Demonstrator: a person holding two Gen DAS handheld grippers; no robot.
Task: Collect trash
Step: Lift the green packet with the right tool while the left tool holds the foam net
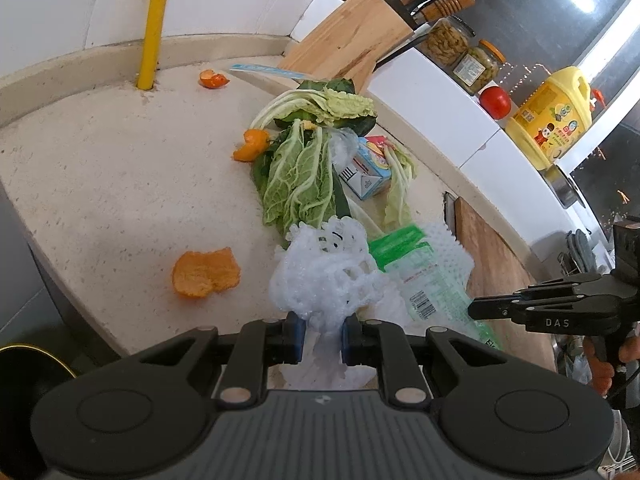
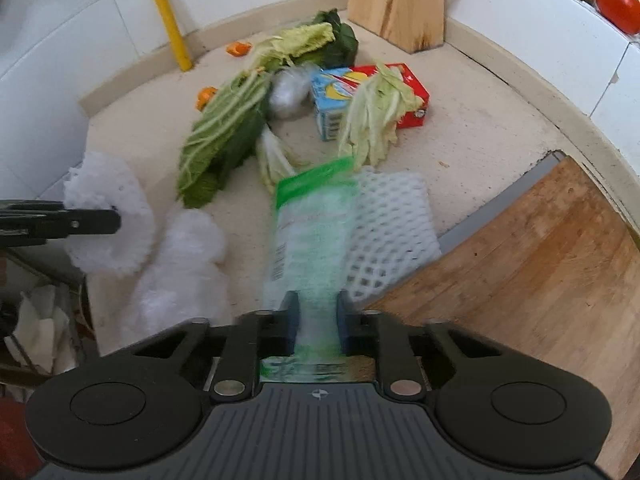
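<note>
My left gripper is shut on a white foam fruit net, held at the counter's front edge; it shows in the right wrist view too. My right gripper is shut on a green-and-clear plastic bag, which lies over another white foam net. The bag also shows in the left wrist view, with the right gripper at its right. Cabbage leaves, orange peels and a small carton lie on the counter.
A knife block stands at the back by a yellow pipe. A wooden cutting board lies at the right. Jars, a tomato and a yellow oil jug sit on the ledge.
</note>
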